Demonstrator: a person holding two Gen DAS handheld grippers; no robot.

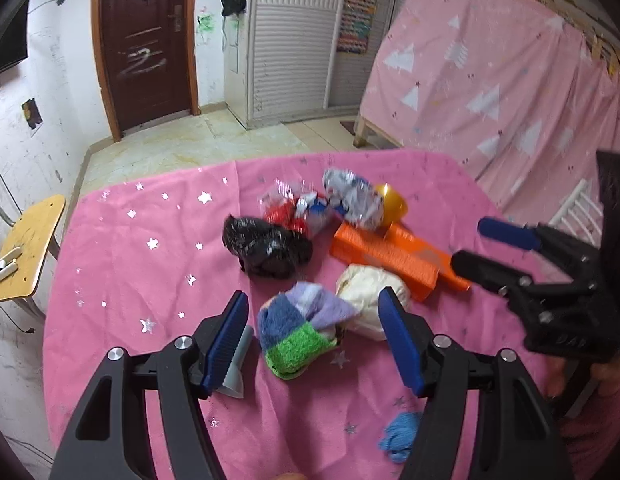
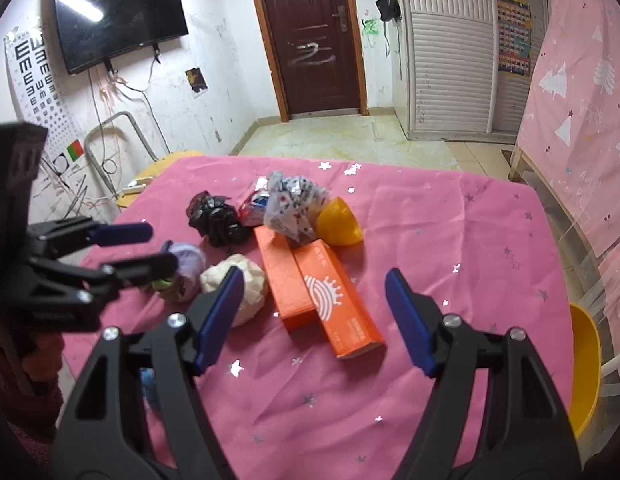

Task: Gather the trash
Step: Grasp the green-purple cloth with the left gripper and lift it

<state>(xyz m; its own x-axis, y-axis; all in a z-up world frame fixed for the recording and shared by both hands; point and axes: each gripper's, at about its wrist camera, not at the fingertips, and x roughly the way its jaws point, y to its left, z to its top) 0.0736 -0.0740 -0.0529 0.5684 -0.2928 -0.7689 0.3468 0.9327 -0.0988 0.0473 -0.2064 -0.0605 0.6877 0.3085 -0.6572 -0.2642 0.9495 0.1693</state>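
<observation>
On my table (image 1: 110,280): sock ball (image 1: 298,332), two orange boxes (image 2: 310,284), black bag (image 1: 266,250). Left gripper (image 1: 314,340) wide, empty; right gripper (image 2: 314,312) likewise.

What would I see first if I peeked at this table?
A jumble of rubbish in the middle of the pink starry tablecloth: two bright orange boxes side by side, a crumpled black bag behind them. Nearest the open left gripper lies a patchwork fuzzy ball.
</observation>
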